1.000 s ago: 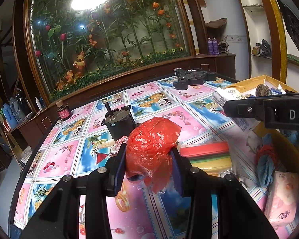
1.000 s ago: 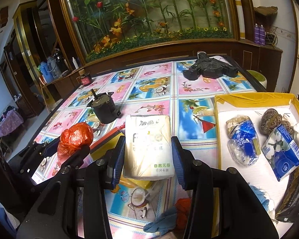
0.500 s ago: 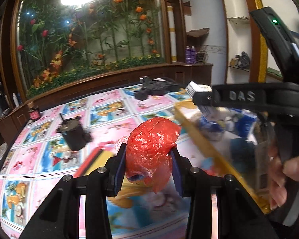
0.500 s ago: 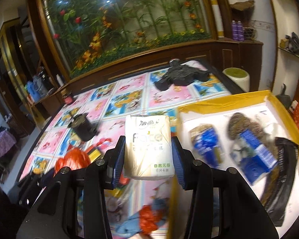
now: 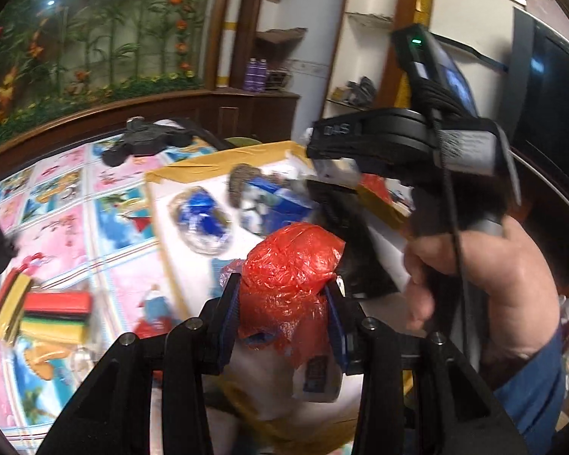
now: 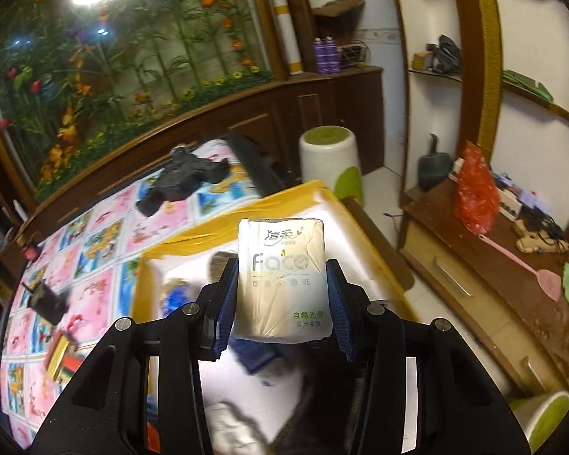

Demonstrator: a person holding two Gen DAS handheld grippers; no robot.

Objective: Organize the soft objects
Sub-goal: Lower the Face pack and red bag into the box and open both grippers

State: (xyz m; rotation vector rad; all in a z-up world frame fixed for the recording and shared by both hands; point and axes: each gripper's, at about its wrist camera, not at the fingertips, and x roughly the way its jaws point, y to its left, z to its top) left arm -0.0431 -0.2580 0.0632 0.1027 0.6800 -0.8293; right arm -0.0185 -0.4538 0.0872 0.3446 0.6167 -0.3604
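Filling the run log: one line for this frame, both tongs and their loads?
left tongs: shut on red plastic bag | right tongs: shut on tissue pack | both over yellow-rimmed box | nothing released yet

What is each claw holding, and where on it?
Left claw: crumpled red plastic bag, pinched across its sides. Right claw: tissue pack, gripped across its side edges.

Both wrist fisheyes look forward and down, close over the yellow-rimmed box; both also catch the patterned surface at left.
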